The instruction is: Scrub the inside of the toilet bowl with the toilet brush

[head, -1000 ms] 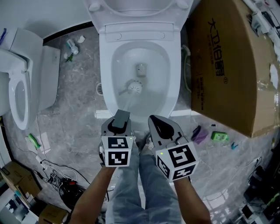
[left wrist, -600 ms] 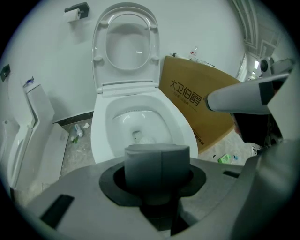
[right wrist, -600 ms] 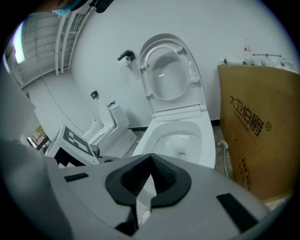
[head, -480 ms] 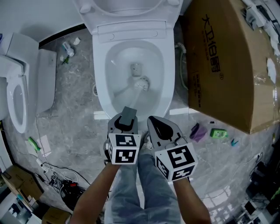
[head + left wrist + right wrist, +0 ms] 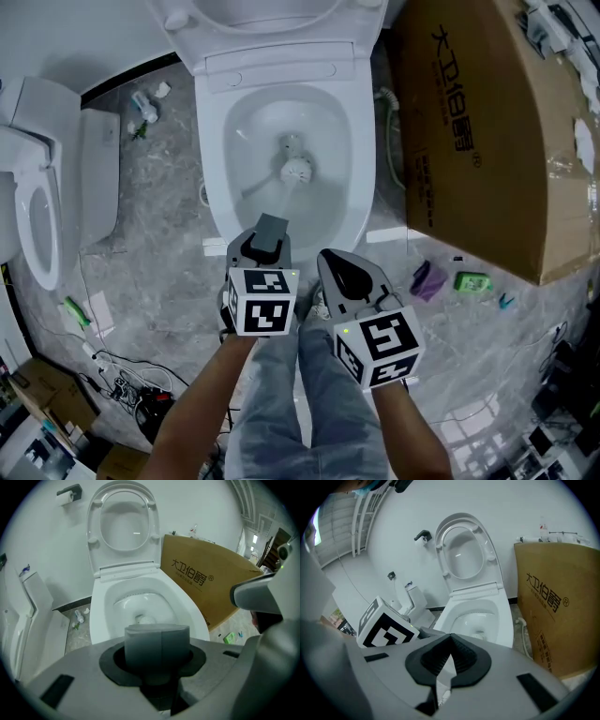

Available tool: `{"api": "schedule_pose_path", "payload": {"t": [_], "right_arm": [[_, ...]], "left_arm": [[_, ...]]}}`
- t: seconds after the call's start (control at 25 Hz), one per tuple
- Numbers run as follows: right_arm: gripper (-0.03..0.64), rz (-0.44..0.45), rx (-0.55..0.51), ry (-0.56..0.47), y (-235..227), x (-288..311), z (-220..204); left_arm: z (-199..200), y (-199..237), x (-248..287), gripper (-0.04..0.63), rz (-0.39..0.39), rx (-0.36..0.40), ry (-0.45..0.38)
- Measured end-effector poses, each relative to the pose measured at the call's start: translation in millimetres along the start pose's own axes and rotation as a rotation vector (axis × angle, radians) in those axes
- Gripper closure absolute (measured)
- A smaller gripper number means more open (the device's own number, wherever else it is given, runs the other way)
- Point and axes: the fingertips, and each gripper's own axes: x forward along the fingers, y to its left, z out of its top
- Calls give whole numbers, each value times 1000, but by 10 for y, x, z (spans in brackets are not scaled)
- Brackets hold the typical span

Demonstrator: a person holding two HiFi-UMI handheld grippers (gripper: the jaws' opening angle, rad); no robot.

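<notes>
Firmly, the left tongs (image 5: 262, 251) are pinching the grey handle end of the toilet brush (image 5: 296, 172). In the left gripper view that blunt grey end fills the round hollow between the jaws. From there the pale shaft slants forward and down over the front rim into the toilet bowl (image 5: 212, 141). The white bristle head lies low in the bowl's middle, just in front of the drain opening (image 5: 293, 143).

Just beside them, the right tongs (image 5: 339, 264) are pressed together on nothing, with only a thin slit showing between their ribbed black pads (image 5: 468, 657). They hang above the floor (image 5: 159, 234) before the bowl's front rim, apart from the brush.

Behind the bowl the seat and lid (image 5: 123, 527) stand raised against the white wall. A large brown cardboard box (image 5: 487, 122) with printed characters stands on the grey marbled floor, close against the toilet's right side. Near the box's front corner lie a purple item (image 5: 427, 280) and a green item (image 5: 472, 281). At the floor's left edge stands a second toilet (image 5: 42, 187), and a tangle of cables (image 5: 122, 384) lies toward the near left corner.
</notes>
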Motion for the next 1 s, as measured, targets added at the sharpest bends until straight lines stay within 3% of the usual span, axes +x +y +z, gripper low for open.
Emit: {"api": "schedule_pose_path", "payload": {"t": [0.28,0.68,1.0], "right_arm": [[620,1,-1,-2,22,60,22],[620,-39,23,12,-158,91,-6],[620,-28,18,3,-83,71,14]], "left_arm": [[-113,127,273,437,20,11,54],[106,273,722,437,46,64,94],[16,186,557,437,26,64,98]]}}
